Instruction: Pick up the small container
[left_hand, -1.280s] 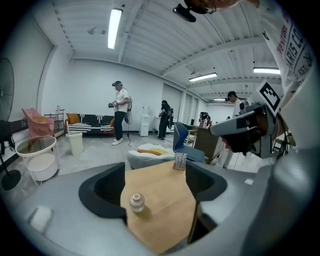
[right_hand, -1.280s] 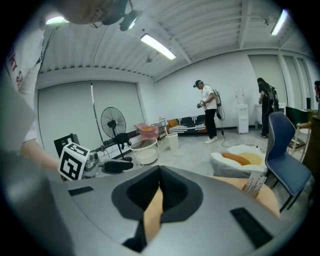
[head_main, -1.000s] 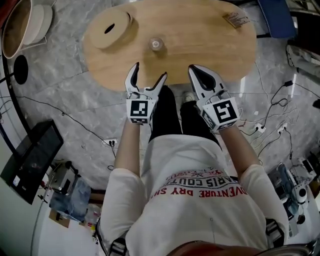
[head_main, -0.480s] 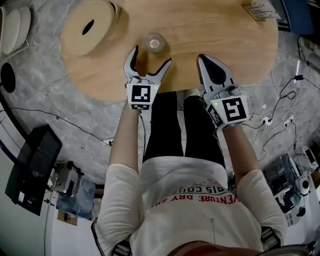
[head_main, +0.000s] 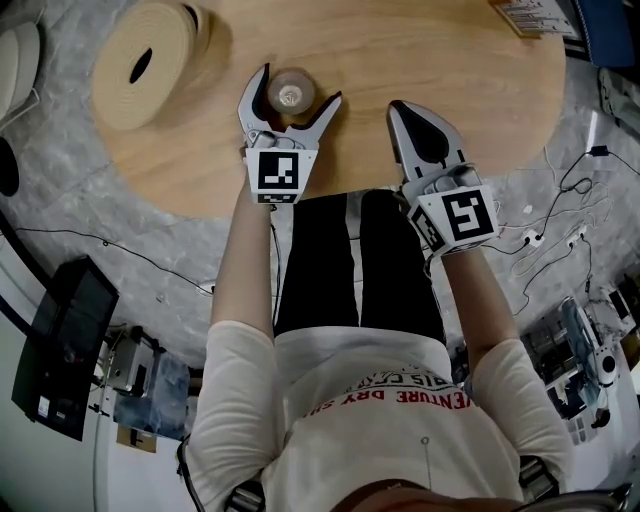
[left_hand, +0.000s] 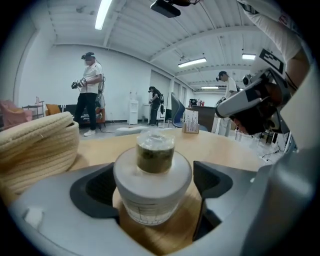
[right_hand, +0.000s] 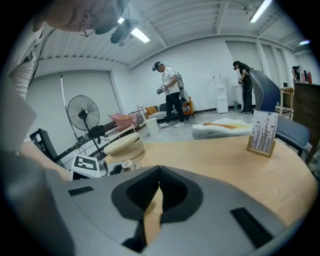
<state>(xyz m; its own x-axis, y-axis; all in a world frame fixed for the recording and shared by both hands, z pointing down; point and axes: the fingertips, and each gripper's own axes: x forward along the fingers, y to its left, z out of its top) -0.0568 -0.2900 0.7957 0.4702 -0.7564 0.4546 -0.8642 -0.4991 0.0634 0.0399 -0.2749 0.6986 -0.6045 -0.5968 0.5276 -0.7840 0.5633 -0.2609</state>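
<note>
The small container (head_main: 290, 95) is a clear jar with a wide white collar and a dark-filled top, standing upright on the oval wooden table (head_main: 400, 60). My left gripper (head_main: 297, 88) is open, one jaw on either side of the jar. In the left gripper view the container (left_hand: 152, 175) fills the gap of the left gripper (left_hand: 152, 187); the pads do not press on it, and a slit of table shows on the right. My right gripper (head_main: 405, 112) hovers over the table's near edge, to the right of the jar, shut and empty. The right gripper (right_hand: 159, 176) shows its pads closed together.
A coiled rope basket (head_main: 150, 60) sits on the table left of the jar and appears as the basket (left_hand: 35, 145) beside the left jaw. A card stand (head_main: 530, 15) is at the far right corner. Cables and a black box (head_main: 65, 340) lie on the floor. People stand in the background.
My left gripper has moved forward over the table until the container stands between its jaws, which have spread a little wider. The right gripper has crept forward slightly and stays shut.
</note>
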